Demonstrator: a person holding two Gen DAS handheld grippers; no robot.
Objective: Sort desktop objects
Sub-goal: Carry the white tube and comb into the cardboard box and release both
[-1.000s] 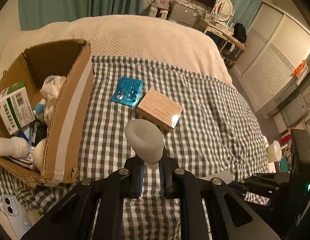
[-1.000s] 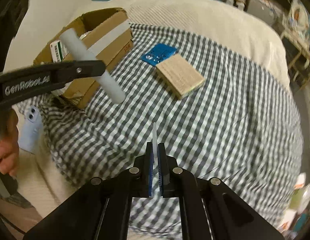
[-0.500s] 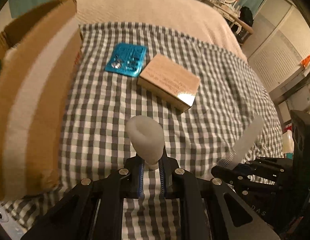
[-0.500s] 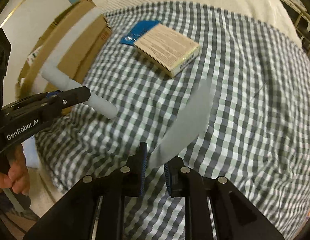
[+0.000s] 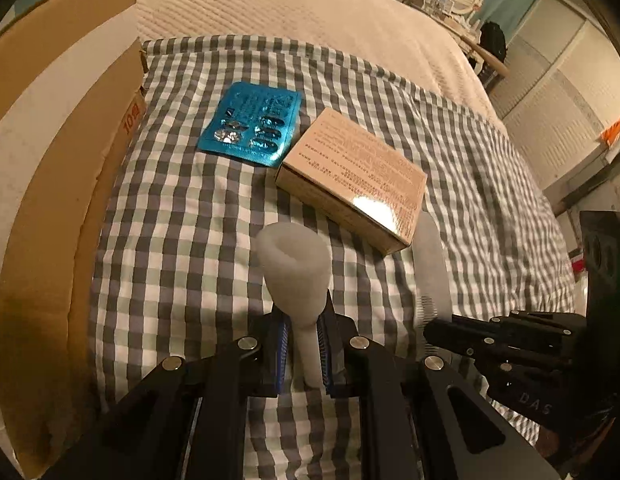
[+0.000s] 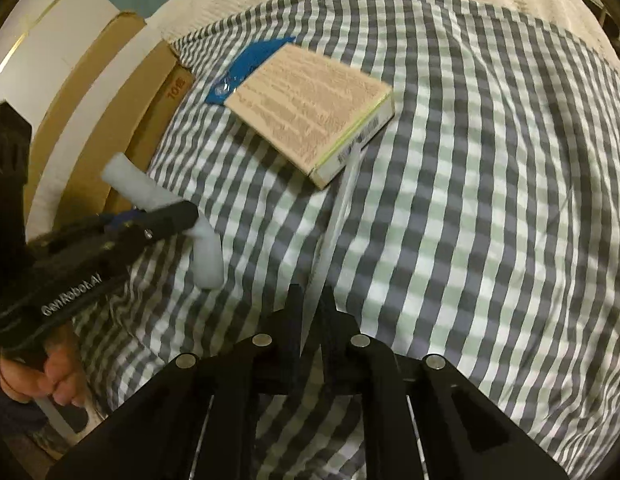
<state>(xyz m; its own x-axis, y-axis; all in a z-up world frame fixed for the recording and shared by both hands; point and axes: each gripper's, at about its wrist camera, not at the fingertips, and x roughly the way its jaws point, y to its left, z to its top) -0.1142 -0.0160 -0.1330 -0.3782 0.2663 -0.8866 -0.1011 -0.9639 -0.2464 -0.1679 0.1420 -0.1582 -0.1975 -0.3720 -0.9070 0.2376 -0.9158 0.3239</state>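
Observation:
My left gripper is shut on a white foam tube whose flared end points at the checked cloth. The right wrist view shows the same tube and the left gripper low on the left. My right gripper has a thin white comb between its closing jaws, seen edge-on. The comb's far end lies beside a beige box. The comb and right gripper also show at the right of the left wrist view. A blue blister pack lies behind the beige box.
A tall cardboard carton stands along the left edge of the cloth, and its inside is hidden. A hand holds the left gripper's handle. The cloth covers a cream bedspread. Furniture stands far behind at the right.
Both grippers have come down close to the cloth and nearer the beige box. The carton's inside has slipped out of view. The comb has turned from broadside to edge-on in the right wrist view.

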